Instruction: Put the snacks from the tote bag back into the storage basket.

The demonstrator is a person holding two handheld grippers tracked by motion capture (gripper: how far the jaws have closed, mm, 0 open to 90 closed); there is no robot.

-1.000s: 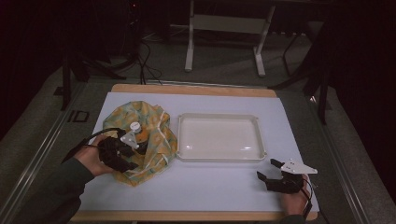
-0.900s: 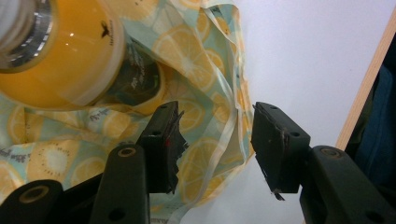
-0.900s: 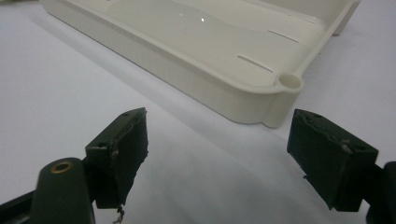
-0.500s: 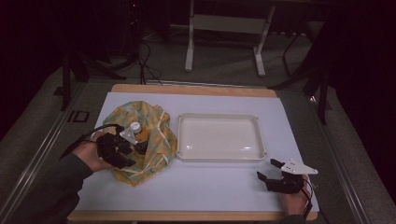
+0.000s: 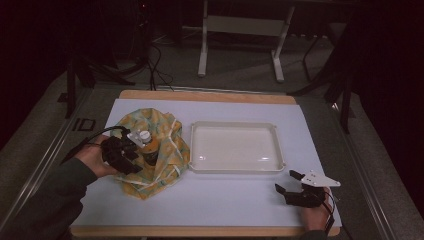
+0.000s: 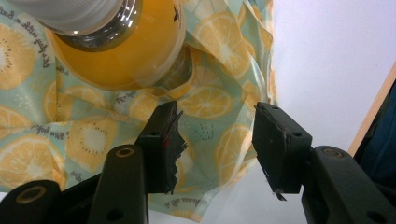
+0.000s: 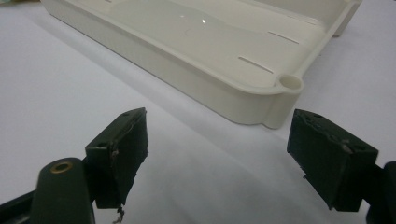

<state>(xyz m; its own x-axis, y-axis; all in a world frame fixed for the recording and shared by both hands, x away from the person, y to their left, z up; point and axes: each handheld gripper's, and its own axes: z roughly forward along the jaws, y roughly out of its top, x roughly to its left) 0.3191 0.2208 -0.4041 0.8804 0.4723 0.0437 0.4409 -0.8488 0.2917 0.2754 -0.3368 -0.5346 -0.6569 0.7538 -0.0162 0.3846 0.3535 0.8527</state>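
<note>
Lemon-slice-print teal cloth bag [image 6: 93, 121], small script lettering, unreadable. Clear orange-filled bottle with white cap [image 5: 148, 145] on bag, left of cream plastic tray [image 5: 235, 165]. Left gripper [image 6: 217, 140] jaws just opening, nothing gripped. Right gripper [image 7: 217, 154] released.

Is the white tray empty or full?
Empty. The tray shows a bare white floor in the high view, and the right gripper view shows nothing inside.

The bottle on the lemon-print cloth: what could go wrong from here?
1. The bottle stands on loose, wrinkled lemon-print cloth. The left tongs, whose jaws have just been opening, hold nothing, so a tug on the cloth might tip it.
2. The white tray lies beside the cloth, so a toppled bottle could perhaps strike its rim.
</note>
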